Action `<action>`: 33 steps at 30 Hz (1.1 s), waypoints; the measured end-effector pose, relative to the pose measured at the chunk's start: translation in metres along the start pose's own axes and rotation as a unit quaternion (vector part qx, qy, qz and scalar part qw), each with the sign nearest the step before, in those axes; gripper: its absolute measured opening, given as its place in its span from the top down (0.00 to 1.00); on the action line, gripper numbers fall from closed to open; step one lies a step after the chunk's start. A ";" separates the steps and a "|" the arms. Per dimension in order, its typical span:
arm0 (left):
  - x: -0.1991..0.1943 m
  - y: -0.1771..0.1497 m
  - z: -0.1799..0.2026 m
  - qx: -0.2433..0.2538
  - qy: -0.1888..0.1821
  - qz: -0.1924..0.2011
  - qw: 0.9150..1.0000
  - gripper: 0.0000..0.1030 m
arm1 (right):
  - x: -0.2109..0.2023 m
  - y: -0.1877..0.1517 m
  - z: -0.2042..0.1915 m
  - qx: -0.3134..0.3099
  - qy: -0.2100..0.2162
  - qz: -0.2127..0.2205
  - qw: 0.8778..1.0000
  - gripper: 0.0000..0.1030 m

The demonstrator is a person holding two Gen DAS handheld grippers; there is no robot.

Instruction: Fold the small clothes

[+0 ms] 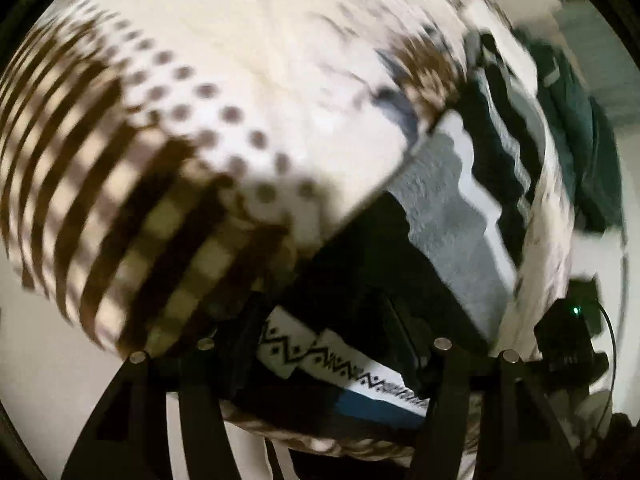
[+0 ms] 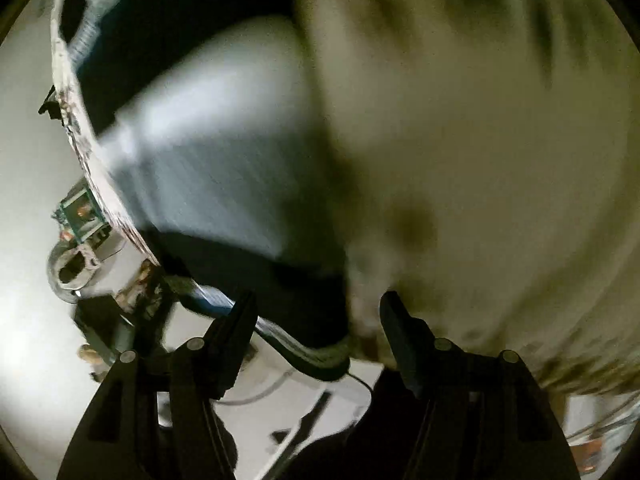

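Observation:
In the left wrist view my left gripper (image 1: pixel 324 344) points steeply down with its jaws apart. Below the gap lies a white cloth with a black zigzag band (image 1: pixel 320 354) and a blue piece (image 1: pixel 372 410); the pads do not press on it. Past it are a dark cloth (image 1: pixel 360 264) and a grey fleecy cloth (image 1: pixel 448 216). The right wrist view is heavily blurred. My right gripper (image 2: pixel 318 312) stands open over the edge of a dark cloth (image 2: pixel 280 280), between a grey-blue cloth (image 2: pixel 224 140) and a cream cloth (image 2: pixel 480 160).
A white cover with brown stripes and dots (image 1: pixel 200 80) fills the left wrist view. A teal garment (image 1: pixel 572 120) and a black device with a green light (image 1: pixel 568 332) sit at the right. A speckled rim (image 2: pixel 80 120), a small green box (image 2: pixel 80 212) and a cable (image 2: pixel 360 380) show beside the right gripper.

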State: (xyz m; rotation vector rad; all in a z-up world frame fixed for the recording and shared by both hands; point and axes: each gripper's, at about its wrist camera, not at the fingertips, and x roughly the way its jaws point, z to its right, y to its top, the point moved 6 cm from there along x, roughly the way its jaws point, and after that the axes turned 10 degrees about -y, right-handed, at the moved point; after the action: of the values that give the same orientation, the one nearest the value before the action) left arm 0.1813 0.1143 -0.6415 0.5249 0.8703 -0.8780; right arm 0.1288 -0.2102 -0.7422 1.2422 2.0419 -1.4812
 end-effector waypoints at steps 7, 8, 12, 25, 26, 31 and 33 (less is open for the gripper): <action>0.017 0.009 -0.004 0.035 -0.018 -0.035 0.999 0.46 | 0.041 -0.018 -0.015 0.023 0.085 0.057 0.994 0.35; 0.017 0.011 -0.002 0.039 -0.026 -0.032 0.998 0.47 | 0.043 -0.019 -0.017 0.029 0.083 0.066 0.994 0.35; 0.008 0.010 0.007 0.088 -0.021 -0.035 0.995 0.88 | 0.051 -0.028 -0.024 0.045 0.070 0.088 0.993 0.85; -0.023 0.002 0.007 0.051 -0.081 -0.150 0.984 0.85 | 0.018 -0.057 -0.023 0.072 -0.027 0.079 0.994 0.82; -0.029 0.013 0.004 0.052 -0.066 -0.154 0.984 0.81 | 0.012 -0.057 -0.027 0.071 -0.028 0.069 0.995 0.82; -0.077 0.083 0.008 0.068 -0.065 -0.105 0.990 0.39 | -0.059 -0.044 -0.030 0.052 -0.030 0.109 0.992 0.38; -0.081 0.116 0.018 0.077 -0.071 -0.088 0.991 0.38 | -0.099 -0.032 -0.030 0.048 -0.024 0.136 0.989 0.38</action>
State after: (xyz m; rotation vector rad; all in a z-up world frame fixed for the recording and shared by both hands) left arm 0.2580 0.2009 -0.5577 0.5186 0.7301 -1.1363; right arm 0.1663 -0.2312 -0.6425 1.4423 1.7071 -1.4768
